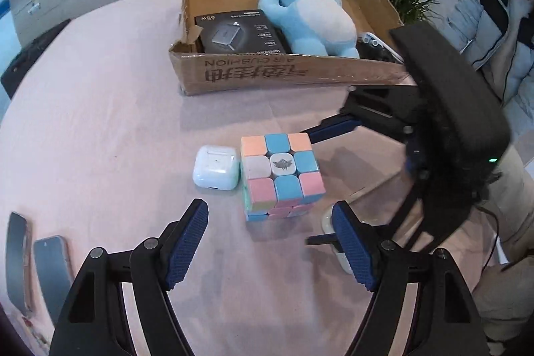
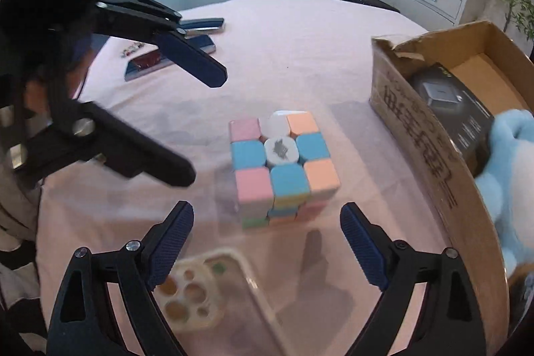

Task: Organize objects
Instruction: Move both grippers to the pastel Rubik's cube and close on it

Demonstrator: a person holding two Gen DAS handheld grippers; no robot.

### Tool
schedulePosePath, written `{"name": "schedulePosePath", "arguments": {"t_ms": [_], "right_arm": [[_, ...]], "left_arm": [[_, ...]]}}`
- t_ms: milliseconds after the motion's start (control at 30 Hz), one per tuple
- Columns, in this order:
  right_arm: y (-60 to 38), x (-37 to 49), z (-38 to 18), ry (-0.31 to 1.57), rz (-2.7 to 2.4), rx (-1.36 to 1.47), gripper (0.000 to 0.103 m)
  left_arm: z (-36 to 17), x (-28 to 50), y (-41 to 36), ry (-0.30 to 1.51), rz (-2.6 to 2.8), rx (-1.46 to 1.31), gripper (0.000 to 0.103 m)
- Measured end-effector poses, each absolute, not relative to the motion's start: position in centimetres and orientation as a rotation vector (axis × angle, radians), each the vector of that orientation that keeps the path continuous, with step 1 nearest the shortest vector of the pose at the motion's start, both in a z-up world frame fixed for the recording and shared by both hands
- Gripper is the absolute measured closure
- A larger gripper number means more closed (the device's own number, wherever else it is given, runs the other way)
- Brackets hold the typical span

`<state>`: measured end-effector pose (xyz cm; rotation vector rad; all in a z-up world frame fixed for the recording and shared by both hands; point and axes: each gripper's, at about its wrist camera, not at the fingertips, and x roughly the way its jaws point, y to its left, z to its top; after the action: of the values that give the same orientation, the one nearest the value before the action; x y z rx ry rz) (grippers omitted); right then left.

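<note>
A pastel puzzle cube (image 1: 282, 170) stands on the pink tablecloth, with a white earbud case (image 1: 217, 167) touching its left side. My left gripper (image 1: 268, 214) is open, its blue pads just short of the cube and touching nothing. In the right wrist view the same cube (image 2: 283, 162) lies ahead of my right gripper (image 2: 267, 214), also open and empty. The two grippers face the cube from different sides. From the right wrist view, the left gripper (image 2: 200, 125) hangs open at the cube's left.
A cardboard box (image 1: 283, 72) behind the cube holds a blue plush (image 1: 310, 15) and a black charger box (image 1: 238, 32). Two phones (image 1: 36, 269) lie at the left. A clear phone case (image 2: 213, 286) lies under my right gripper. A person in a puffy jacket (image 1: 494, 22) sits at the right.
</note>
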<state>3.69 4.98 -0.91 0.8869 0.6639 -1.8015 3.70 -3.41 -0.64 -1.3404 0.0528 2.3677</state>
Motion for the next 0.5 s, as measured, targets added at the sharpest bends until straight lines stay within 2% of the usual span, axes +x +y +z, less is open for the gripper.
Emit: {"name": "schedulePosePath", "arguments": {"t_ms": [133,167,300,367,500], "right_arm": [[4.5,2.1,-1.9,0.611,-1.764,0.943,0.014],[4.6,1.9,-1.9,0.606,-1.77,0.943,0.017],[4.9,2.0,-1.9,0.583,-1.763,0.939,0.043],[5.0,2.2,-2.3,0.61,-1.767,0.942,0.047],[5.4,2.5,-2.1,0.594,-1.747,0.925,0.047]], "left_arm": [[-1.5,2.7,-3.8,0.012,2.335,-1.401,0.027],[-1.6,2.5,-3.7,0.016,2.326,-1.416,0.027],[-1.9,2.4,-2.9,0.024,2.304,-1.415,0.027],[-1.7,2.5,-2.5,0.01,2.292,-1.39,0.027],[-2.5,1.8,-1.7,0.027,2.281,-1.413,0.027]]}}
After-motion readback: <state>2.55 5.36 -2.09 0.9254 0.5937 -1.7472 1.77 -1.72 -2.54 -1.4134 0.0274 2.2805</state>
